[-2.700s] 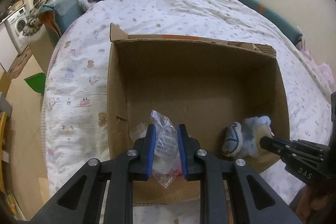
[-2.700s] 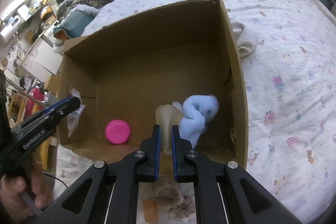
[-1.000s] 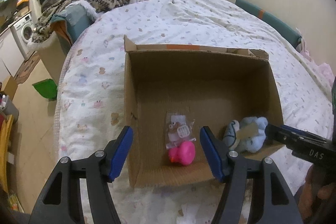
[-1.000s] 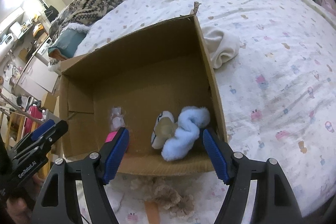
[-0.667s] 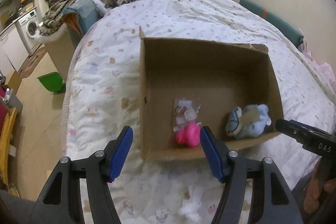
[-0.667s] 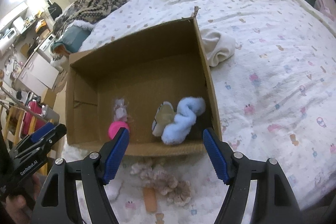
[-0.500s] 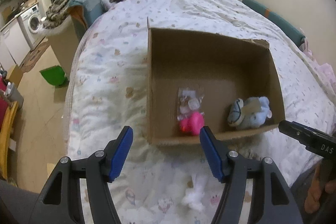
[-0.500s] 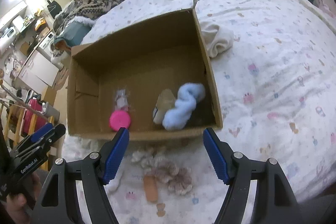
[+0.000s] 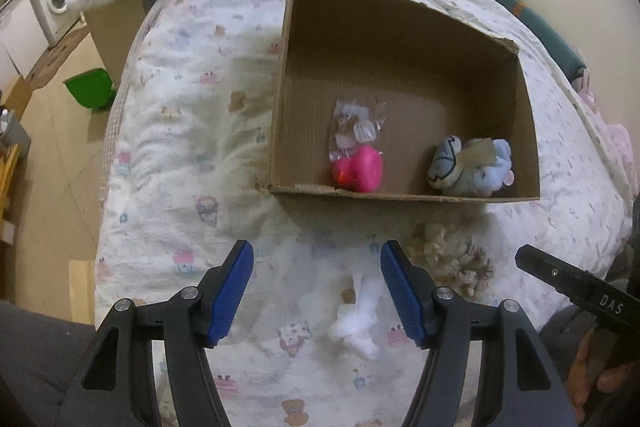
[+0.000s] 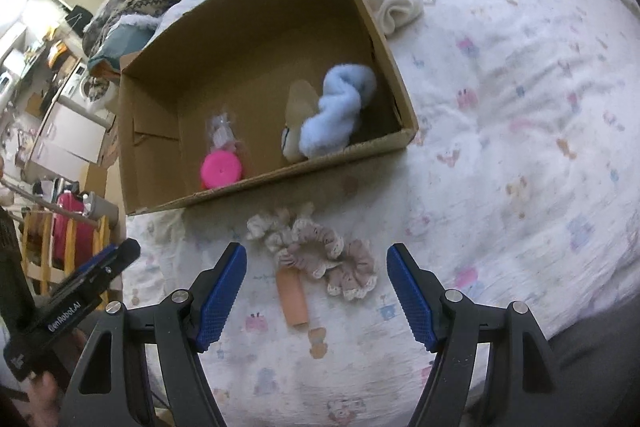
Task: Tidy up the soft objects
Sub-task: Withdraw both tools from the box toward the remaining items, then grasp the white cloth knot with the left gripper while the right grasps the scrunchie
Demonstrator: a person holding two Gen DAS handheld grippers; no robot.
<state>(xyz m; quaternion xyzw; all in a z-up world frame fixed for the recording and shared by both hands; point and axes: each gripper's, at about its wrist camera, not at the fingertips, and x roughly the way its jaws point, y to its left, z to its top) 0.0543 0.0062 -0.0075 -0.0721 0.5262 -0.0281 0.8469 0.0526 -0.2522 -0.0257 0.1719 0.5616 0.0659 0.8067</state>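
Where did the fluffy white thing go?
The fluffy white tuft lies on the bed quilt, outside the cardboard box. In the left wrist view it sits between the open left gripper fingers, left of the beige scrunchies.

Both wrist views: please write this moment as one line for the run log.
left gripper: open, empty | right gripper: open, empty | cardboard box: pink toy, blue plush | bed: scrunchies, white tuft
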